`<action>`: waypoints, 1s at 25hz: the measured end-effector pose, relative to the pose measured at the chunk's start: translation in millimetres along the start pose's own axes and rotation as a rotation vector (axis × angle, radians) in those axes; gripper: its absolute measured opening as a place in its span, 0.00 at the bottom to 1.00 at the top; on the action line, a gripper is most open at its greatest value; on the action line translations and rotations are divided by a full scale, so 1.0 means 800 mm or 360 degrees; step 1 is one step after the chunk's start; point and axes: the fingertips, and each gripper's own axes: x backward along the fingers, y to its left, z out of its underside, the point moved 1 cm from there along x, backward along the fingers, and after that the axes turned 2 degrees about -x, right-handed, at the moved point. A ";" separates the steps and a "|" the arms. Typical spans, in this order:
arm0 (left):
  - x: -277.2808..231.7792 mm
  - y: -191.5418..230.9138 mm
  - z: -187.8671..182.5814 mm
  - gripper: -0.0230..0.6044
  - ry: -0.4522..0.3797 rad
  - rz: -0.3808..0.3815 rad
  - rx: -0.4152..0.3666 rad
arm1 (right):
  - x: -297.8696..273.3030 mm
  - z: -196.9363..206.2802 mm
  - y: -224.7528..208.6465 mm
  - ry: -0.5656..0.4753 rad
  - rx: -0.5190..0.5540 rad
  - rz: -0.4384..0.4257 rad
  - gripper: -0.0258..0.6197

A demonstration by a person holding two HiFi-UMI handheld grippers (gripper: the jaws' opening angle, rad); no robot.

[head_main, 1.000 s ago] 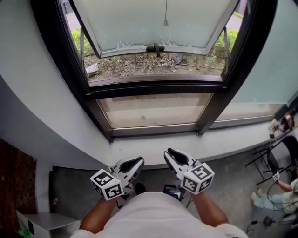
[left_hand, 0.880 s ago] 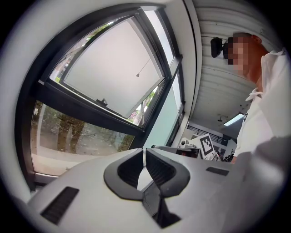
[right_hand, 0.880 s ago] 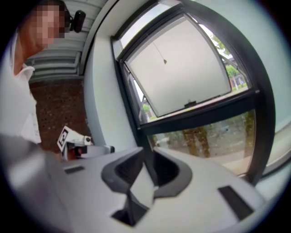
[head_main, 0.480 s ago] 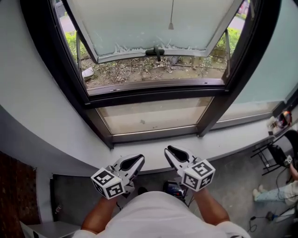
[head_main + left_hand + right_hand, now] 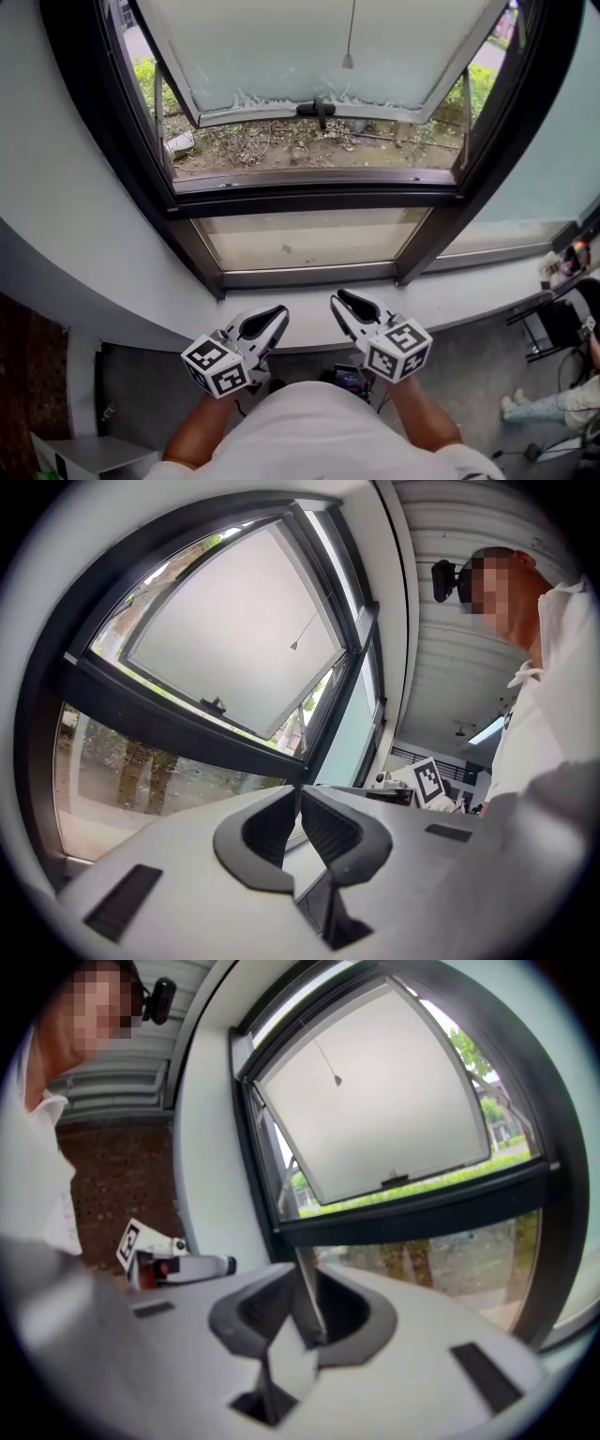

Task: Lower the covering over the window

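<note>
A dark-framed window (image 5: 309,192) fills the wall ahead, its frosted upper sash (image 5: 309,47) swung outward. In front of the sash hangs a thin cord with a small cone pull (image 5: 348,60), also seen in the left gripper view (image 5: 294,645) and the right gripper view (image 5: 337,1079). No covering shows over the glass. My left gripper (image 5: 279,314) is held low by my waist, below the sill (image 5: 309,302), shut with nothing in it (image 5: 300,791). My right gripper (image 5: 338,302) is level beside it, its jaws a narrow slit apart and empty (image 5: 302,1274).
A black latch handle (image 5: 315,109) sits on the sash's lower edge. A person's legs (image 5: 553,408) and a dark folding chair (image 5: 553,323) are at the lower right. A white box (image 5: 84,455) stands at the lower left, a small dark device (image 5: 349,380) on the floor near my feet.
Both grippers stay put by my waist. The head view has shifted slightly, so the cord pull sits a little further right and lower.
</note>
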 end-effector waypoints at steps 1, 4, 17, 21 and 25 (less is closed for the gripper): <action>-0.003 0.000 -0.002 0.07 -0.0001 -0.0009 -0.0001 | 0.000 -0.002 -0.003 -0.0002 0.0002 0.0001 0.15; -0.013 0.004 -0.010 0.07 -0.0015 -0.0020 -0.0029 | -0.001 -0.012 -0.010 -0.0012 0.0046 0.0009 0.15; -0.068 0.030 -0.132 0.07 -0.0129 -0.0025 -0.0438 | -0.019 -0.143 -0.043 -0.0189 0.0491 0.0128 0.15; -0.086 0.032 -0.175 0.07 -0.0143 -0.0023 -0.0546 | -0.025 -0.194 -0.046 -0.0250 0.0600 0.0158 0.15; -0.101 0.032 -0.216 0.07 -0.0171 -0.0031 -0.0638 | -0.032 -0.247 -0.048 -0.0320 0.0699 0.0191 0.15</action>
